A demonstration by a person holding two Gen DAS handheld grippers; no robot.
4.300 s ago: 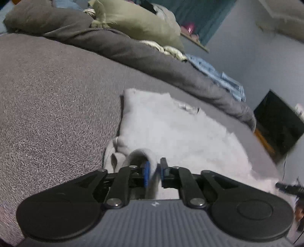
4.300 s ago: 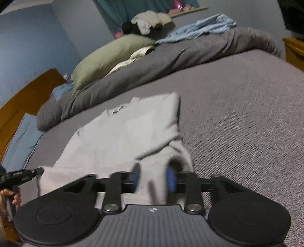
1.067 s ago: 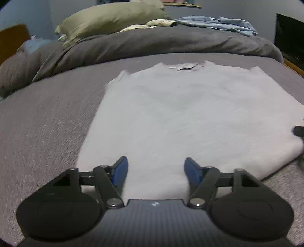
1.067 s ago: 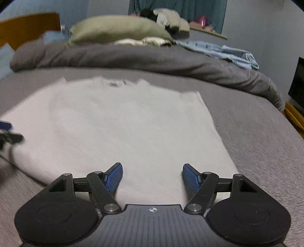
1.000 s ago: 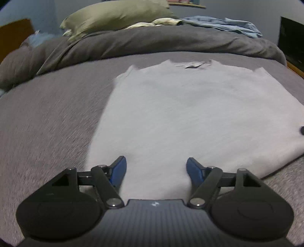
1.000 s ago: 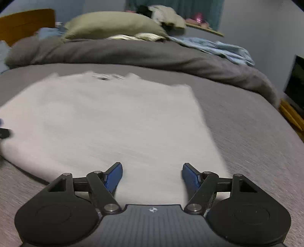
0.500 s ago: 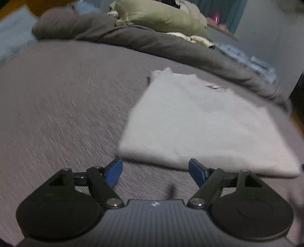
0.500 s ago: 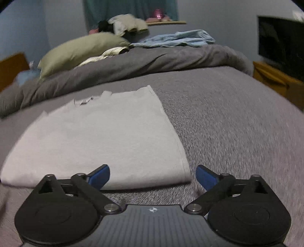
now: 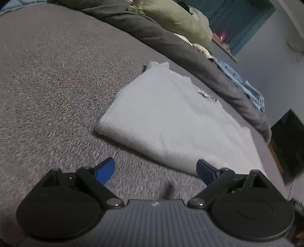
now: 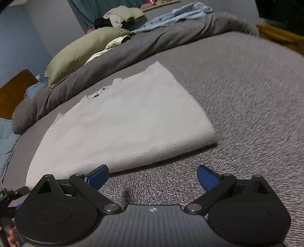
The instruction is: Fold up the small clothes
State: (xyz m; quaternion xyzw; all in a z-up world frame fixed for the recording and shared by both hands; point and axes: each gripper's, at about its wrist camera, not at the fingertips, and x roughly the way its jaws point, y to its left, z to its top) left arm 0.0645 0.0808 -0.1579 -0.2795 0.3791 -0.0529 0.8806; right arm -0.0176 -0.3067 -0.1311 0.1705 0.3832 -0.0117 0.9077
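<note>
One folded shirt (image 10: 121, 129), olive pillow (image 10: 83, 49), perhaps laundry (image 10: 123, 16) behind

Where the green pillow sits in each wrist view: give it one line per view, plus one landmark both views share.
Left wrist view: the green pillow lies at top centre, on the rolled grey duvet.
Right wrist view: the green pillow lies at upper left, again against the grey duvet.
Shared landmark: the folded white shirt, flat on the grey bed cover in front of the duvet in both views.
</note>
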